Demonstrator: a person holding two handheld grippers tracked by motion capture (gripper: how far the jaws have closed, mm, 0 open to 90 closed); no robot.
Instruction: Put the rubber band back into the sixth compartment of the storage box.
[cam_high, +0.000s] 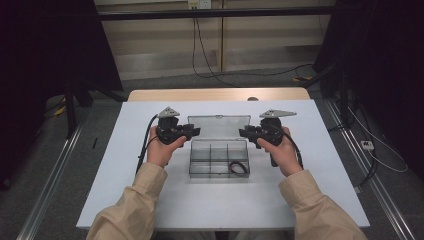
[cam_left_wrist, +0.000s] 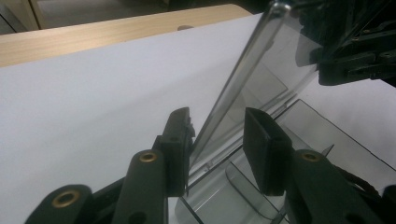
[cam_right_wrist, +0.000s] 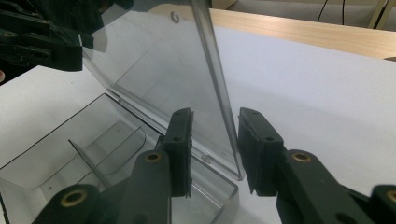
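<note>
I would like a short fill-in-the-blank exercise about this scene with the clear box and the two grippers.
1. The lid of the clear plastic box stands ____.
2. The black cord lies coiled in the box's ____ compartment in the high view.
3. The left gripper and the right gripper each have a side edge of the ____ between their jaws.

Missing words: open; right; lid

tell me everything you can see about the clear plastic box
The clear plastic box is a smoky see-through organiser, lying in the middle of the white table. Thin dividers split its base into compartments; a black coiled cord lies in the front right one. Its hinged lid stands open, raised steeply at the back. The left gripper straddles the lid's left edge and the right gripper its right edge, with gaps visible beside the pads.
</note>
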